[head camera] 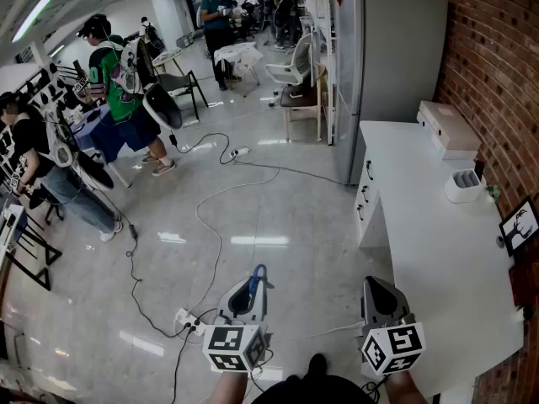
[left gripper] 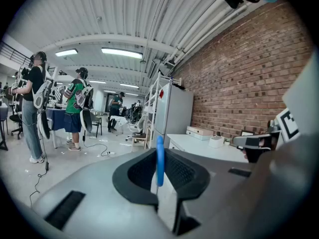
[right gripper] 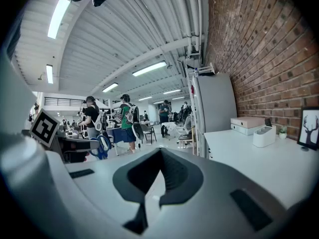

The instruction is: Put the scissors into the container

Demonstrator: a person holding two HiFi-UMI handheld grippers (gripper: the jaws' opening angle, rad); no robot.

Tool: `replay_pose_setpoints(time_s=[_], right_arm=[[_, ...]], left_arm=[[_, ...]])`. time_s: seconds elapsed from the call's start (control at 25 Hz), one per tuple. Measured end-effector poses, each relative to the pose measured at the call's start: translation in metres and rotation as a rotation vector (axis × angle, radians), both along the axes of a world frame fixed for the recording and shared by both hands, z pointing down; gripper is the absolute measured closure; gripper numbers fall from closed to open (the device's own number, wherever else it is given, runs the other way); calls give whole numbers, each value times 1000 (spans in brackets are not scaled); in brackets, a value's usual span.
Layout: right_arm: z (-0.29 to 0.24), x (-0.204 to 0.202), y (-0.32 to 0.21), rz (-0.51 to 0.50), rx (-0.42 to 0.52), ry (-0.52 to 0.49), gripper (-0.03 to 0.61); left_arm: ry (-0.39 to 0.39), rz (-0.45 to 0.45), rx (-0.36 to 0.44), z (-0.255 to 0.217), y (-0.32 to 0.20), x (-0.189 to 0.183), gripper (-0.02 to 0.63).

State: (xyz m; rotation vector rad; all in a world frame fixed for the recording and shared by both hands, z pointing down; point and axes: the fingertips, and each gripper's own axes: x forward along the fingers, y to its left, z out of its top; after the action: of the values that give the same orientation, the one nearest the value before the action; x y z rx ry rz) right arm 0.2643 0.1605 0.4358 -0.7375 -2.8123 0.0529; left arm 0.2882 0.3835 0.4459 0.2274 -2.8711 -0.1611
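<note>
Blue-handled scissors (head camera: 254, 281) are clamped between the jaws of my left gripper (head camera: 250, 291), held low over the floor. In the left gripper view, a thin blue handle loop of the scissors (left gripper: 159, 159) stands upright between the closed jaws of that gripper (left gripper: 160, 176). The right gripper view shows the scissors (right gripper: 102, 146) off to its left. My right gripper (head camera: 376, 289) sits by the table's near corner, shut with nothing in it (right gripper: 156, 179). The white compartmented container (head camera: 463, 185) stands on the white table (head camera: 438, 259) near the brick wall; it also shows as container (left gripper: 216, 141) and container (right gripper: 263, 136).
A flat white box (head camera: 448, 129) lies at the table's far end beside a tall grey cabinet (head camera: 396, 57). A framed picture (head camera: 519, 224) leans on the brick wall. Cables and a power strip (head camera: 187, 320) lie on the floor. People (head camera: 126, 99) stand at the left.
</note>
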Motion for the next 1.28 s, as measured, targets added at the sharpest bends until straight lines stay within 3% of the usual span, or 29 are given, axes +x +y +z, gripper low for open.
replay_pose_setpoints(time_s=[0.84, 1.04, 1.28], right_arm=[[0, -62, -18, 18, 15, -25, 573], [5, -99, -16, 28, 16, -19, 551], [17, -169, -5, 67, 29, 0, 546]], left_arm=[[-14, 12, 10, 1, -26, -60, 569], [-1, 20, 18, 10, -19, -101, 569], [0, 76, 20, 17, -12, -184, 569]])
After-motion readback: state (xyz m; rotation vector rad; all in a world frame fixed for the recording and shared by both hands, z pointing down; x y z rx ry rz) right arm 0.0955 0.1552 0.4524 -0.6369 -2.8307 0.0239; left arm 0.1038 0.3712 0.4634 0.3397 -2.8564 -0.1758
